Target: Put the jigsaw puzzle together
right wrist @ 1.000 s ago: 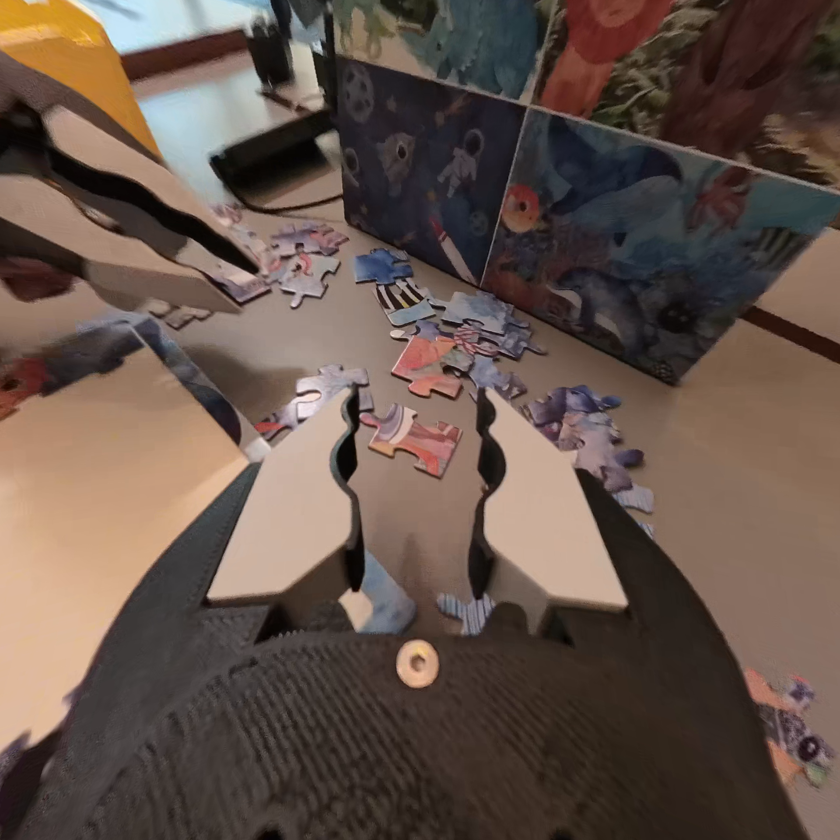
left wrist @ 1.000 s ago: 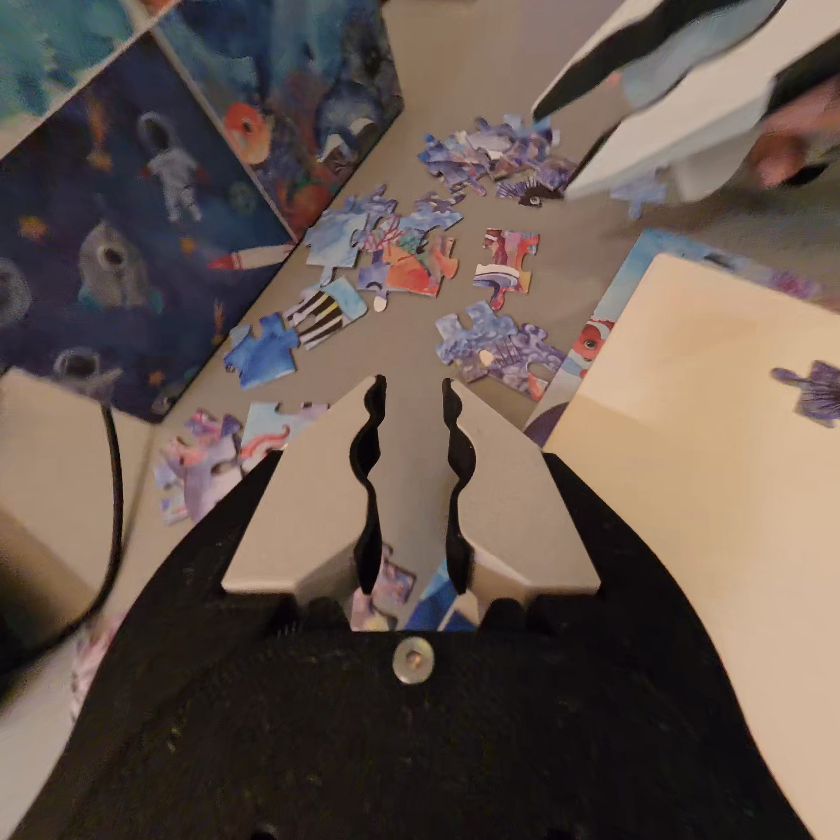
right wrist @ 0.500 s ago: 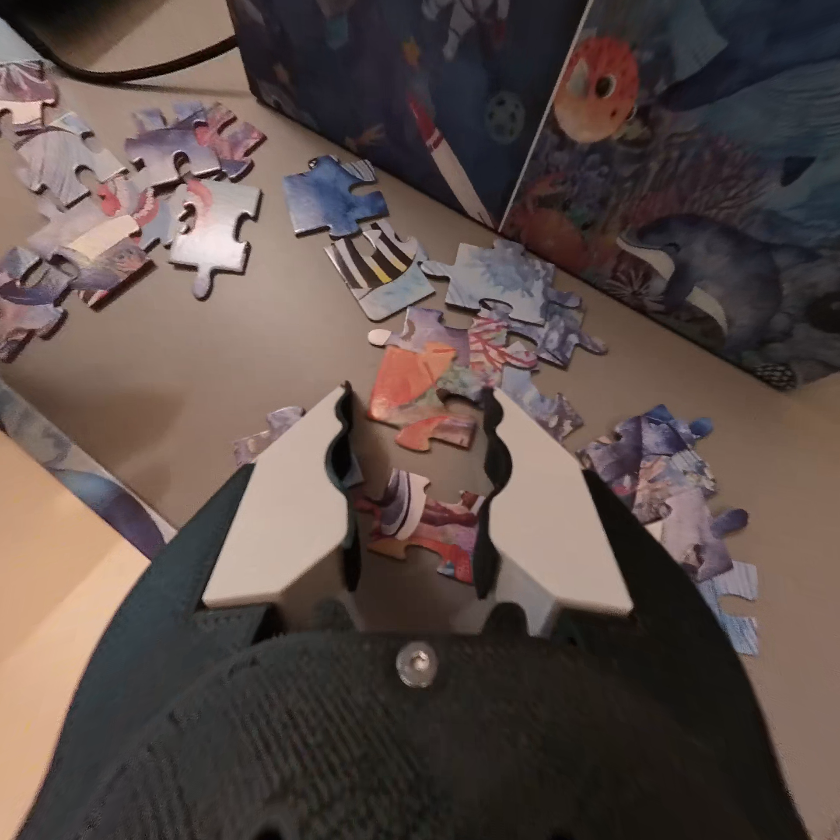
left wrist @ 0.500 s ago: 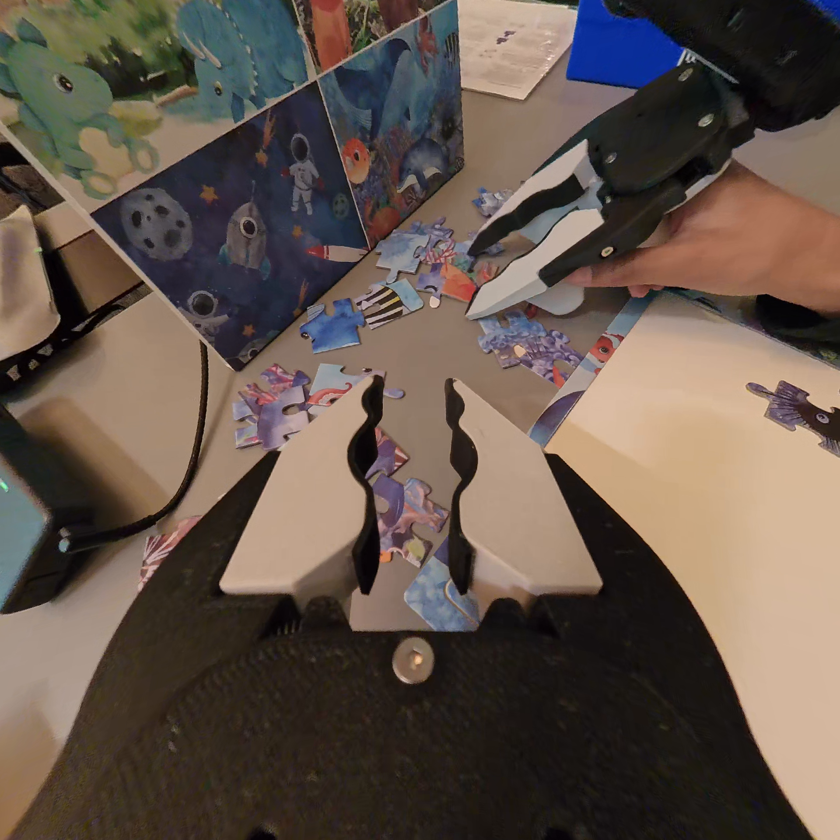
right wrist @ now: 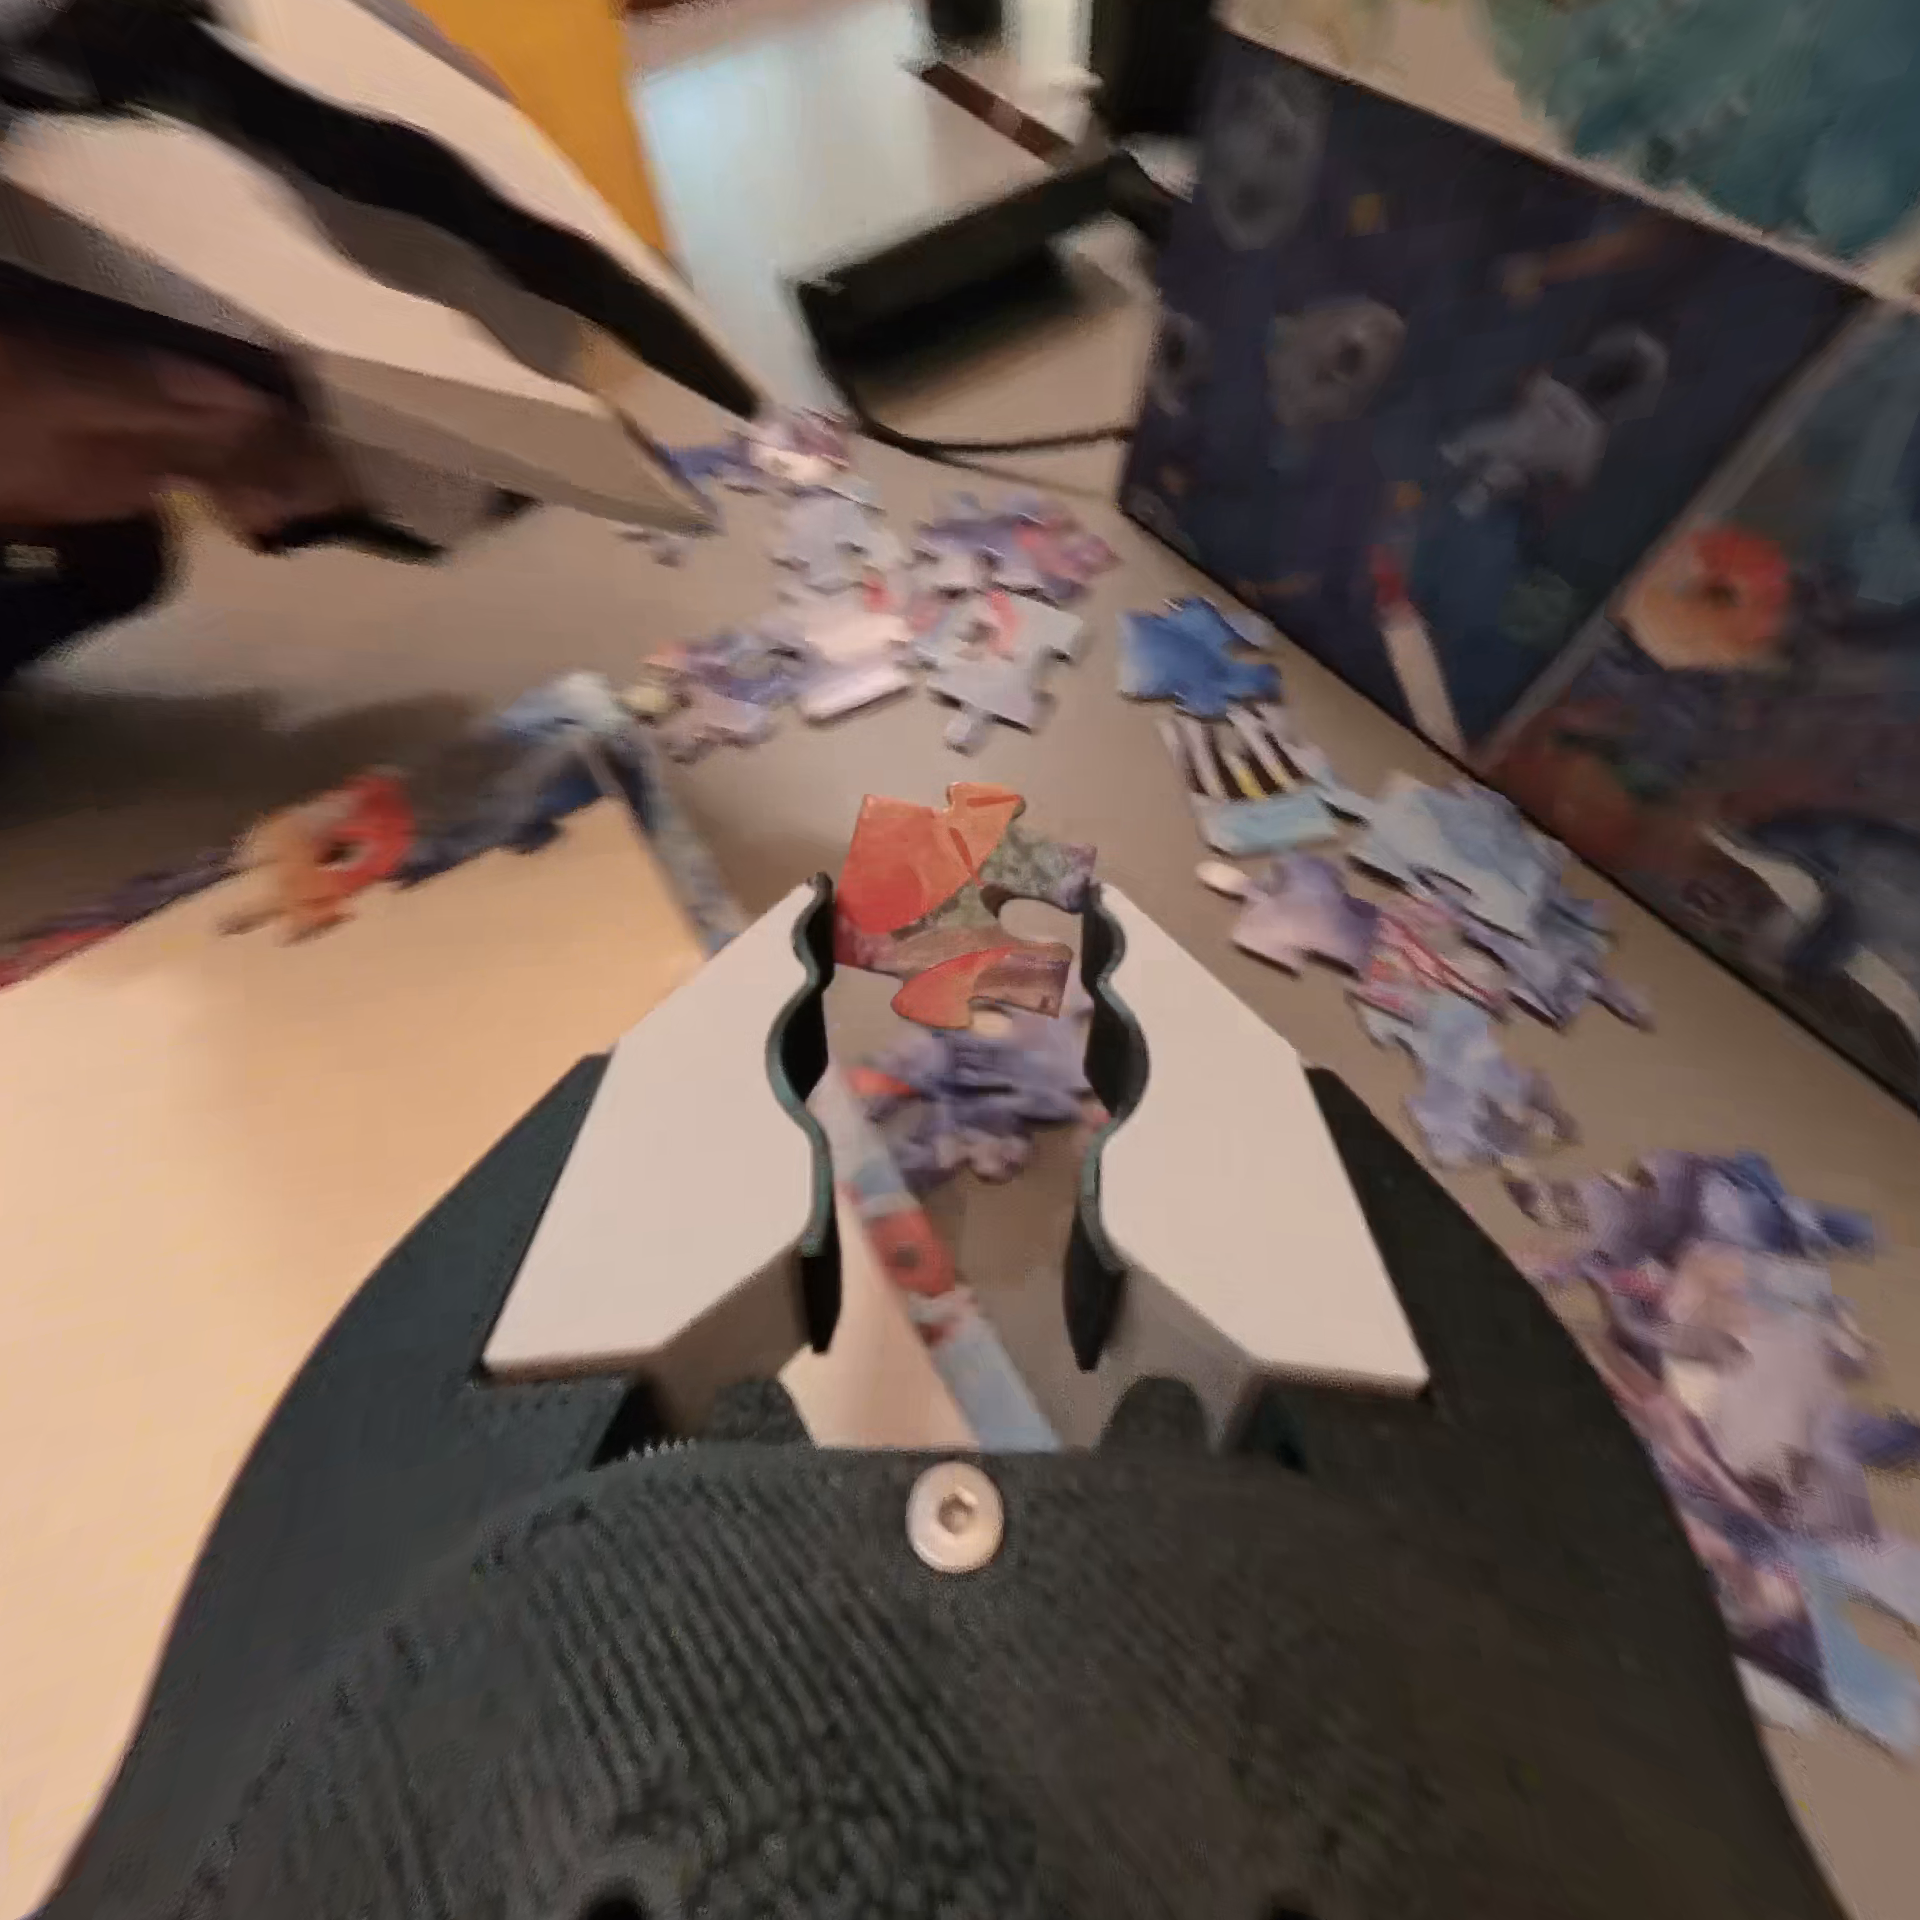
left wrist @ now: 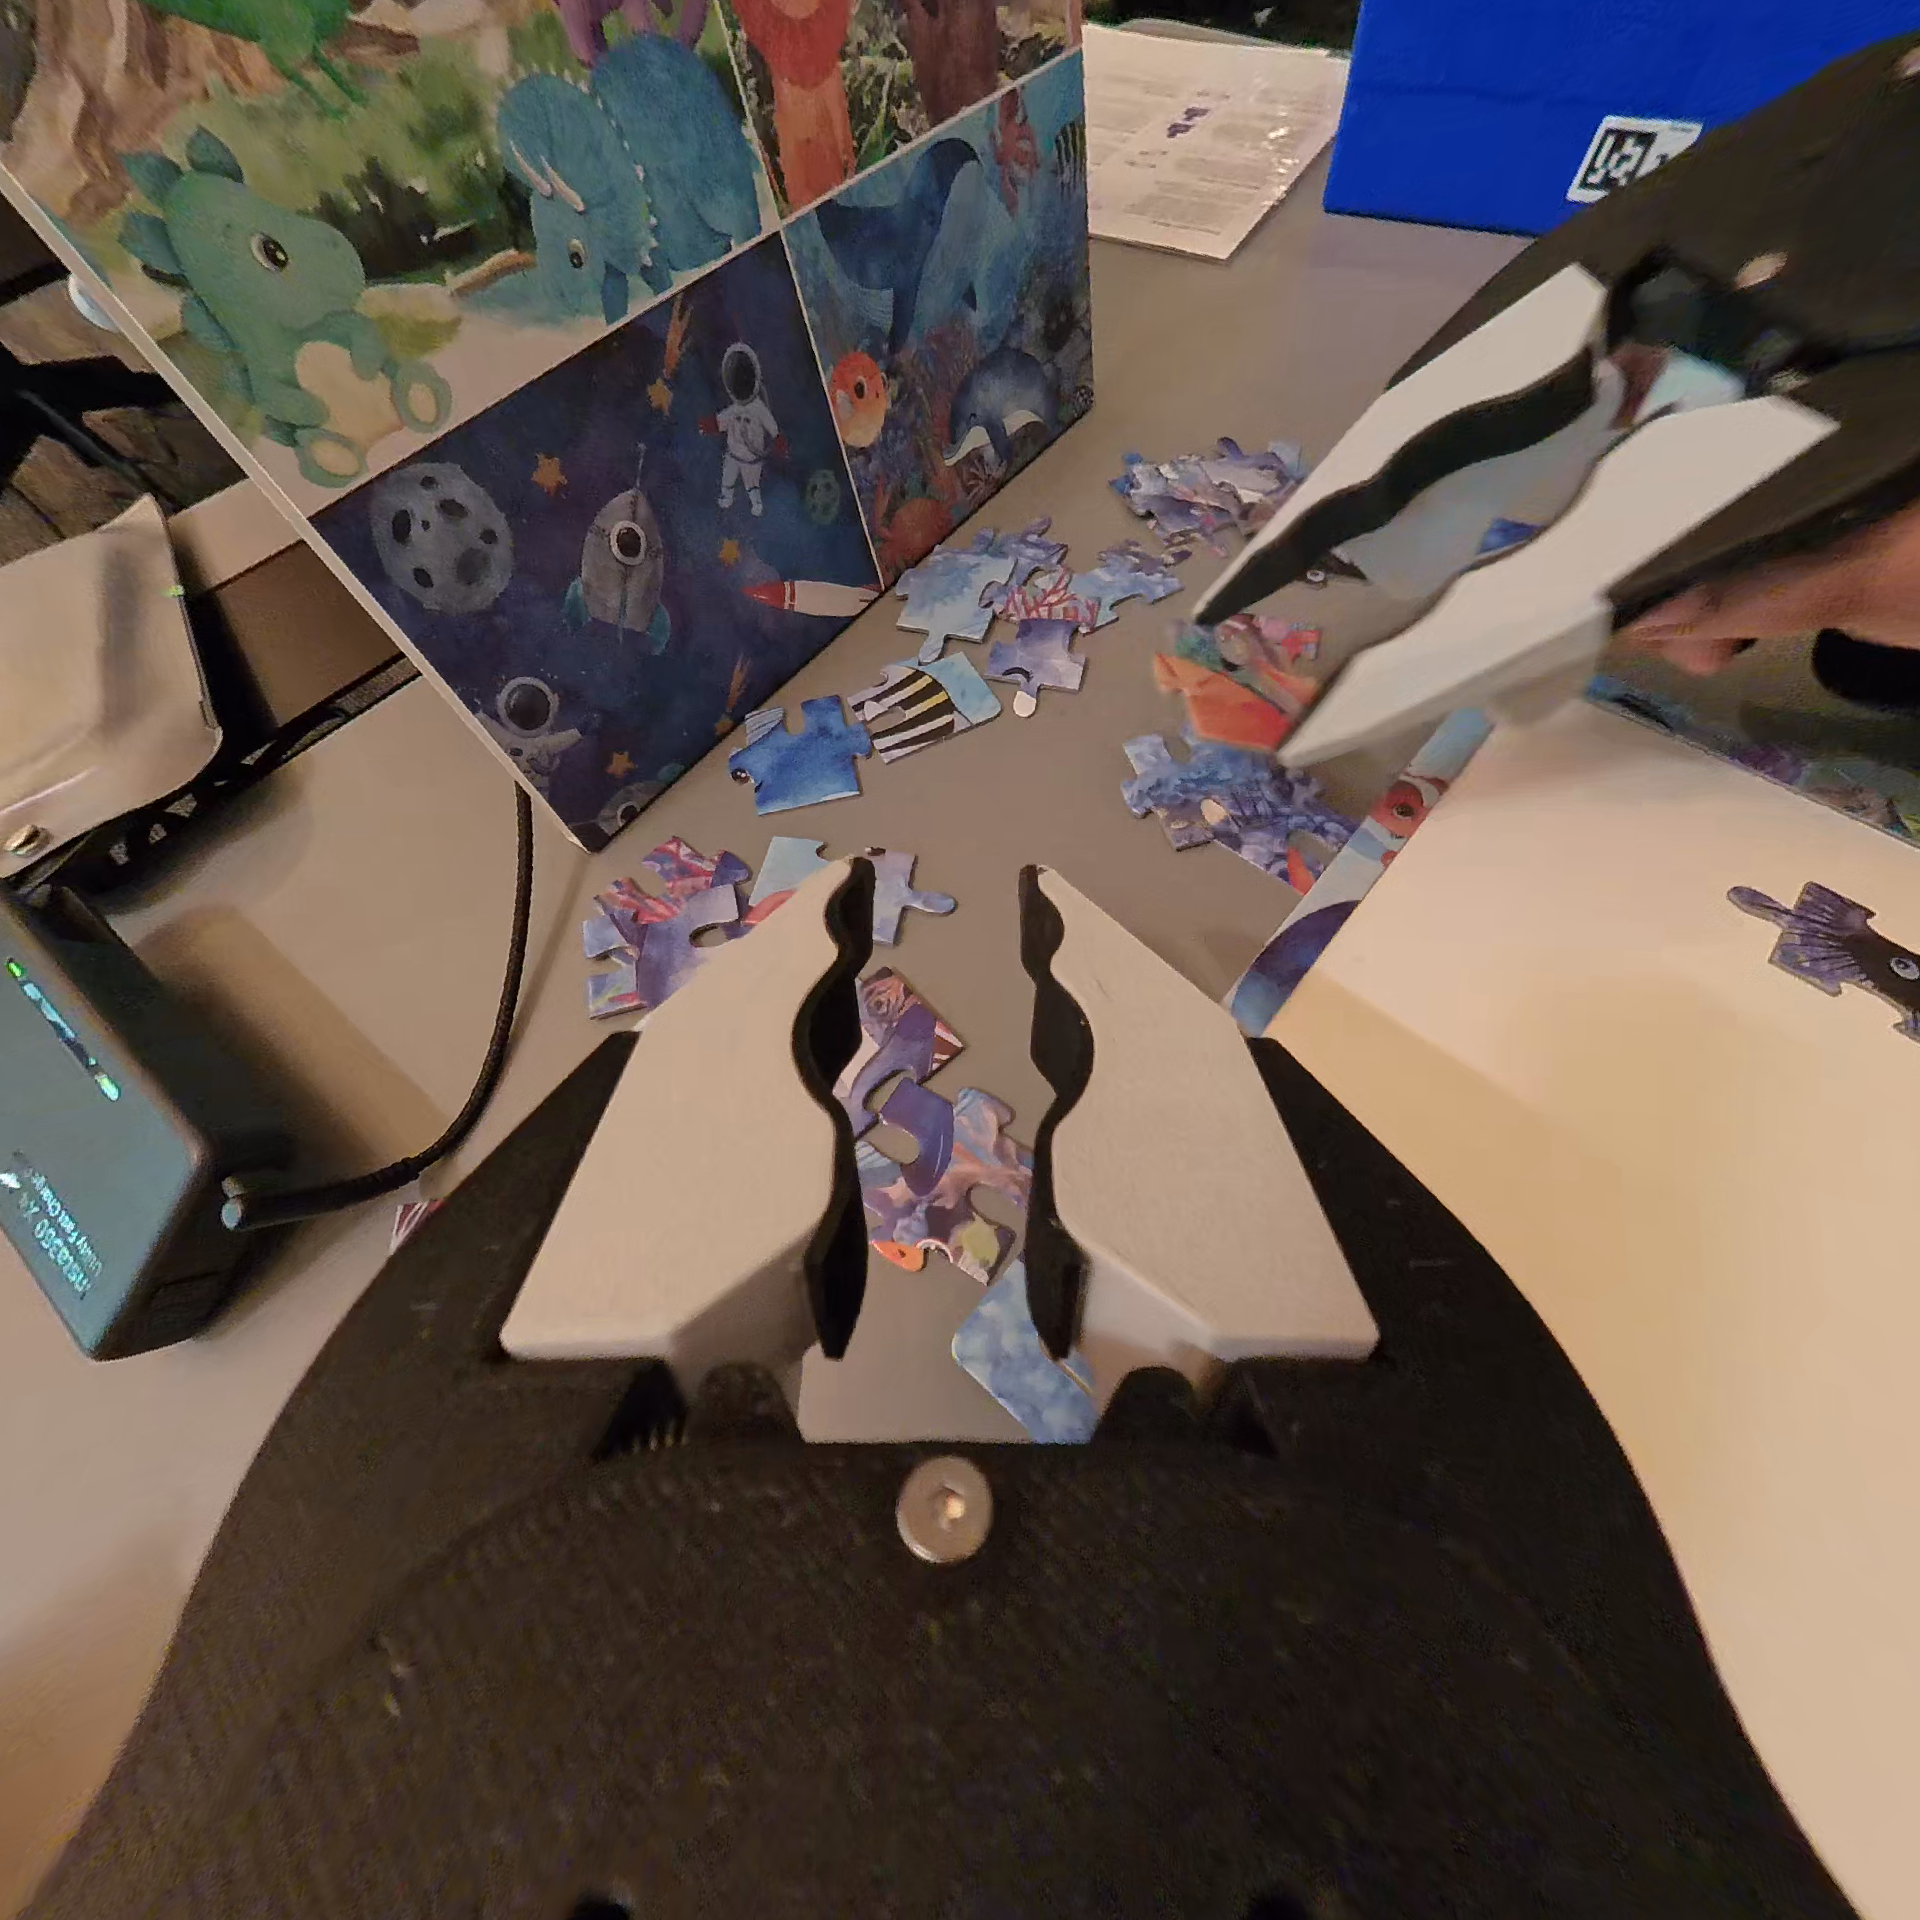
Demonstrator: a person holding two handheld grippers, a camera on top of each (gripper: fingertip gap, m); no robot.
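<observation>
My right gripper (right wrist: 956,909) is shut on an orange and purple puzzle piece (right wrist: 935,883), with both pads pressed on its edges, and holds it above the table. It also shows in the left wrist view (left wrist: 1247,686), where the orange piece (left wrist: 1231,707) sits between its tips. My left gripper (left wrist: 940,883) is open and empty, hovering over loose blue and purple pieces (left wrist: 935,1143). The beige puzzle board (left wrist: 1558,1195) lies to the right with one dark fish piece (left wrist: 1849,945) on it. The board also shows in the right wrist view (right wrist: 260,1143).
The puzzle box (left wrist: 623,468) with space and sea pictures stands at the back left, and several loose pieces (left wrist: 935,717) lie before it. A dark device (left wrist: 83,1143) with a black cable (left wrist: 499,1039) is at the left. A blue box (left wrist: 1558,104) and a paper sheet (left wrist: 1195,135) lie far back. The dark device (left wrist: 83,1143) sits 20 cm or so from the ends of my left fingers.
My right gripper came down over the orange piece, shut on it and lifted it off the table toward the board. My left gripper drew back and stayed open.
</observation>
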